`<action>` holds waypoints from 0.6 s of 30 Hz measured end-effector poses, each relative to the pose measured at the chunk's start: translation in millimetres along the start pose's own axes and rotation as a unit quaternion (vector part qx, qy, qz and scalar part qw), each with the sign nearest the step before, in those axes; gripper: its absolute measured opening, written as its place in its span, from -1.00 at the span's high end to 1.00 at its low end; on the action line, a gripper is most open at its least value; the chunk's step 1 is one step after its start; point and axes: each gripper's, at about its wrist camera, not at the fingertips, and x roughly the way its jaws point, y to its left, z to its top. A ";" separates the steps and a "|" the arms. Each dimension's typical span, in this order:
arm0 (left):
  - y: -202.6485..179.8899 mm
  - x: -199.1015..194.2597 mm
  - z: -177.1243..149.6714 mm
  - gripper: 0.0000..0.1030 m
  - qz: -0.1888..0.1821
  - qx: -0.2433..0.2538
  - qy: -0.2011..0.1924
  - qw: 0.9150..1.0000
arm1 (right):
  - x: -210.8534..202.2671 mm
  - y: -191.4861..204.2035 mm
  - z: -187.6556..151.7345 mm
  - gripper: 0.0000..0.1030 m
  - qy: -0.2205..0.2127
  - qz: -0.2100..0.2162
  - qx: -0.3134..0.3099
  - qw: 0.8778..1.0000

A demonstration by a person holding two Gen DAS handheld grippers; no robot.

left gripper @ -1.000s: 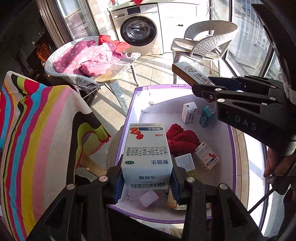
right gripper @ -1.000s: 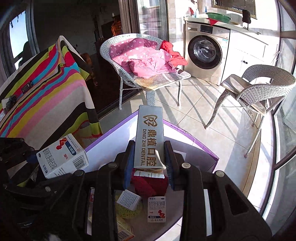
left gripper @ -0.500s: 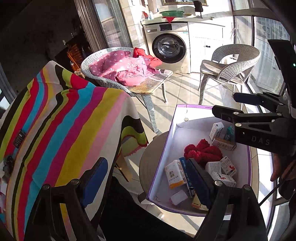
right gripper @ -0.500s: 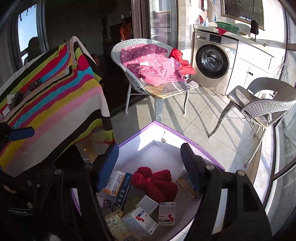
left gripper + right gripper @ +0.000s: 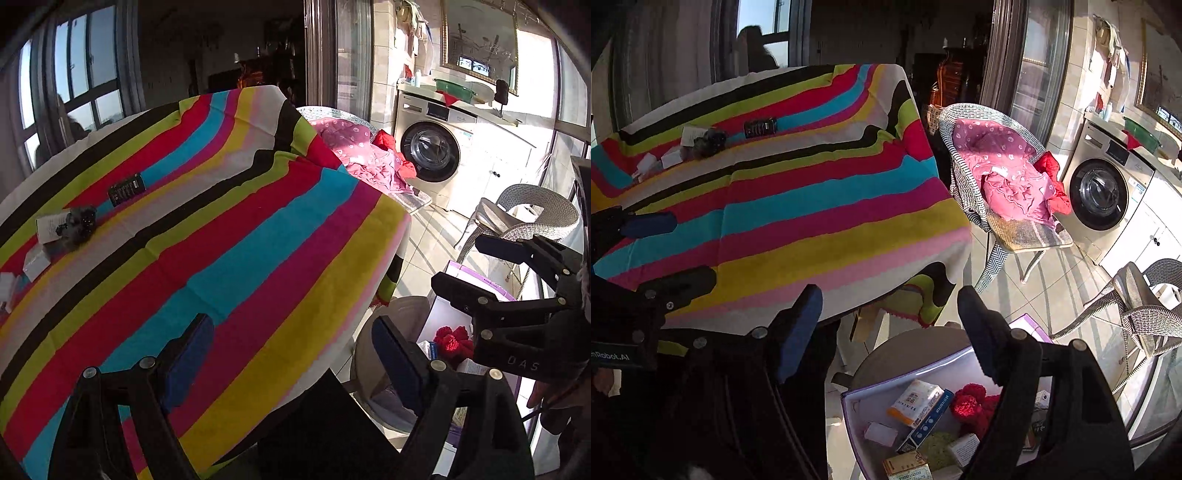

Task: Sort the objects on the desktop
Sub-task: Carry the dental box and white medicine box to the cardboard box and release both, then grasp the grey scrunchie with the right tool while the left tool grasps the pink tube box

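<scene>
The purple-rimmed box (image 5: 849, 413) is the collecting place: cartons and a red knitted piece (image 5: 971, 402) lie inside, low beside the striped table (image 5: 812, 206), an easy drop from its edge. Items not yet sorted, a dark remote (image 5: 760, 127) and small white boxes (image 5: 670, 158), sit at the table's far side, well away from the box. The left gripper (image 5: 291, 354) stands wide with nothing between its pads. The right gripper (image 5: 890, 332) has its jaws opening, also empty, presumably ready for another pick.
</scene>
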 end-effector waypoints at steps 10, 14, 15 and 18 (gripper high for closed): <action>91.7 -12.1 -19.6 -0.72 0.055 -0.050 -0.002 0.997 | 30.4 104.5 61.8 -0.70 -0.011 0.066 -0.071 0.995; 149.1 -11.4 -33.4 -0.72 0.108 -0.059 0.020 0.992 | 61.7 163.4 91.3 -0.72 0.000 0.101 -0.116 0.988; 169.3 -12.9 -38.2 -0.72 0.127 -0.068 0.026 0.989 | 70.1 177.5 99.0 -0.72 0.005 0.111 -0.126 0.986; 238.7 -18.0 -53.6 -0.72 0.170 -0.115 0.047 0.977 | 94.5 218.8 119.1 -0.72 0.016 0.140 -0.152 0.978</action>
